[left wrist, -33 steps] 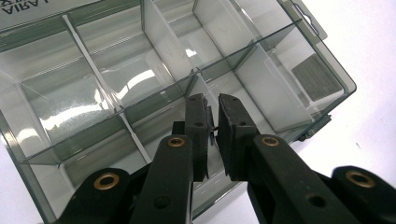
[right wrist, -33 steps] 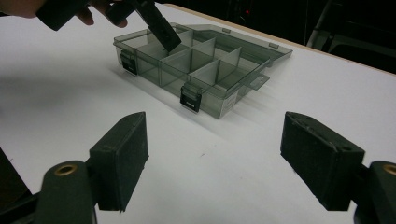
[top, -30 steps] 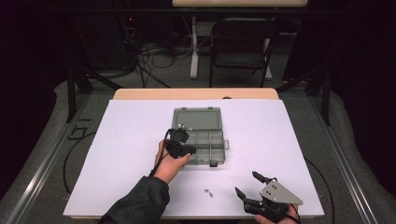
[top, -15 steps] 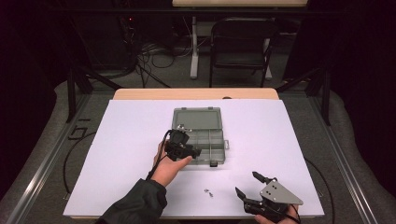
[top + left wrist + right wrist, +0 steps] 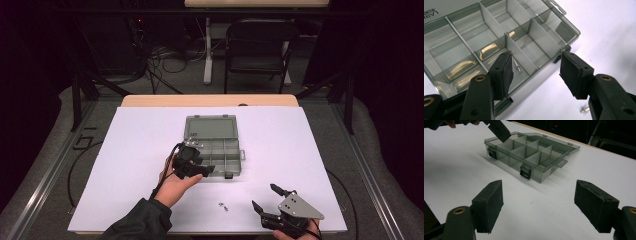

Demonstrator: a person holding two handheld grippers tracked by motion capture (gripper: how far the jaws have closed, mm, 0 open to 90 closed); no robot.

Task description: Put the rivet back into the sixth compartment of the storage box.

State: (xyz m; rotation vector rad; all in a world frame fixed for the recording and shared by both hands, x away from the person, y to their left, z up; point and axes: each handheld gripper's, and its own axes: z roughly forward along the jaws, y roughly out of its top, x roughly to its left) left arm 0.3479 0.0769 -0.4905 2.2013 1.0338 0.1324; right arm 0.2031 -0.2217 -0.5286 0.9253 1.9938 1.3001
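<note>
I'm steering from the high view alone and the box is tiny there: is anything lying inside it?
Observer: Yes, a small screw lies inside the box.
Operator: Does the left tool hold anything?
Observer: No, the left tool has just been opening its jaws, with nothing between them.
Operator: And the right tool?
Observer: The right tool is open, empty, and faces the box's latches.

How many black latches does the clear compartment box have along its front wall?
2. In the right gripper view, the first latch sits near the left end of the compartment box front wall, and the second latch sits near its right end. None seems hidden.
</note>
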